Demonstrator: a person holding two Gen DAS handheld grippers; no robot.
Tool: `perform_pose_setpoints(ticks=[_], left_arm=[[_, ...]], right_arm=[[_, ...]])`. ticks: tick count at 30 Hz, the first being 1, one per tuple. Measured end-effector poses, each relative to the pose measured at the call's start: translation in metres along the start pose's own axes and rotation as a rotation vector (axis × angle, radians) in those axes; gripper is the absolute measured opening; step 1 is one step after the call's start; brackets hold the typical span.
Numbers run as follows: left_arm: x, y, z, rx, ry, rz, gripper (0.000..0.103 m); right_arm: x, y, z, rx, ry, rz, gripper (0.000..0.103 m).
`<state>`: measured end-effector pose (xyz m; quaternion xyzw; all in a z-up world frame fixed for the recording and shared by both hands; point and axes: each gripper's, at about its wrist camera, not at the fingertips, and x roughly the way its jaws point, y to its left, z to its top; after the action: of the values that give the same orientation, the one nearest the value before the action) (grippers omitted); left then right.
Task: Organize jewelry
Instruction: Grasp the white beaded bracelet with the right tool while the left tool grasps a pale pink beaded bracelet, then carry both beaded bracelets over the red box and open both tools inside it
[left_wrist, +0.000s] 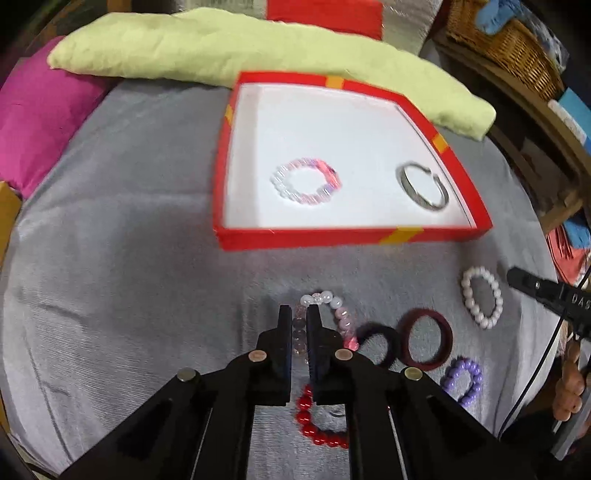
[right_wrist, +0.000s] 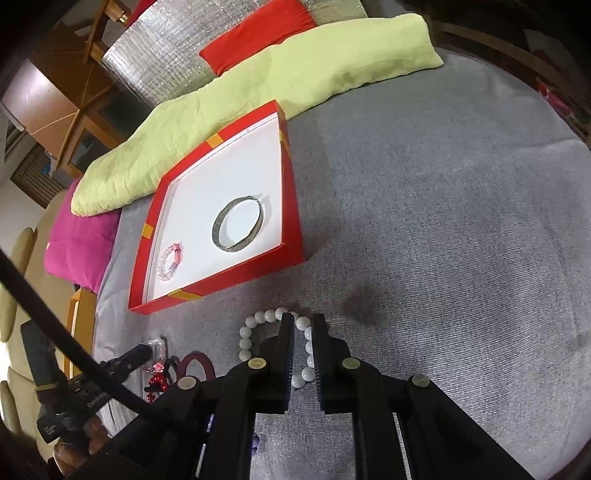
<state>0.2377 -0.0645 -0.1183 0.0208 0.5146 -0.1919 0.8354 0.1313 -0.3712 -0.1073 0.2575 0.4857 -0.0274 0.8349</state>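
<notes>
Each claw straddles one side of a bracelet lying flat on the grey bedspread, fingers narrowly apart, not clamped: left claw over the pale pink glass-bead bracelet, right claw over the white pearl-bead bracelet, with the red shallow cardboard box just ahead.

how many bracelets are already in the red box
2. A pink-and-clear beaded bracelet lies left of centre in the red box; a silver metal bangle lies near its right wall. None seems hidden.
</notes>
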Motion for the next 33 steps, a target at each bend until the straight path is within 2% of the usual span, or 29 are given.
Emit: perform_pose_setpoints(ticks=[2, 4, 5, 6, 9, 12, 13, 15, 18, 22, 28, 33], left_arm=[[-0.005, 0.005, 0.002, -0.016, -0.019, -0.001, 0.008], [-0.011, 0.009, 0.003, -0.026, -0.033, -0.002, 0.008], [-0.013, 0.011, 0.004, -0.027, -0.037, -0.002, 0.008], [-0.014, 0.013, 0.003, -0.028, -0.040, -0.001, 0.008], [-0.019, 0.020, 0.000, -0.035, -0.043, -0.001, 0.008], [-0.022, 0.020, -0.002, -0.037, -0.048, -0.006, 0.008], [-0.021, 0.017, -0.001, -0.036, -0.049, -0.007, 0.008], [-0.022, 0.015, -0.001, -0.030, -0.052, -0.009, 0.008], [-0.027, 0.013, 0.000, -0.025, -0.062, -0.013, 0.008], [-0.035, 0.010, 0.004, -0.019, -0.081, -0.020, 0.008], [-0.049, 0.003, 0.013, 0.002, -0.114, -0.031, 0.008], [-0.058, -0.007, 0.022, 0.037, -0.132, -0.040, 0.008]], right_arm=[[0.001, -0.001, 0.000, 0.009, 0.011, -0.004, 0.012], [0.003, -0.002, 0.001, 0.019, 0.033, -0.001, 0.024], [0.004, -0.002, 0.000, 0.023, 0.038, -0.002, 0.034], [0.005, -0.002, 0.000, 0.024, 0.038, -0.005, 0.038], [0.006, 0.001, -0.001, -0.003, 0.035, -0.028, 0.038], [0.019, 0.008, -0.006, -0.062, 0.082, -0.084, 0.039], [0.021, 0.014, -0.008, -0.099, 0.077, -0.111, 0.037], [0.023, 0.028, -0.012, -0.196, 0.061, -0.150, 0.010], [0.023, 0.037, -0.016, -0.245, 0.043, -0.179, 0.010], [0.011, 0.038, -0.014, -0.224, -0.001, -0.112, 0.010], [-0.011, 0.037, -0.010, -0.184, -0.074, 0.049, 0.010], [-0.027, 0.054, -0.009, -0.196, -0.150, 0.116, 0.010]])
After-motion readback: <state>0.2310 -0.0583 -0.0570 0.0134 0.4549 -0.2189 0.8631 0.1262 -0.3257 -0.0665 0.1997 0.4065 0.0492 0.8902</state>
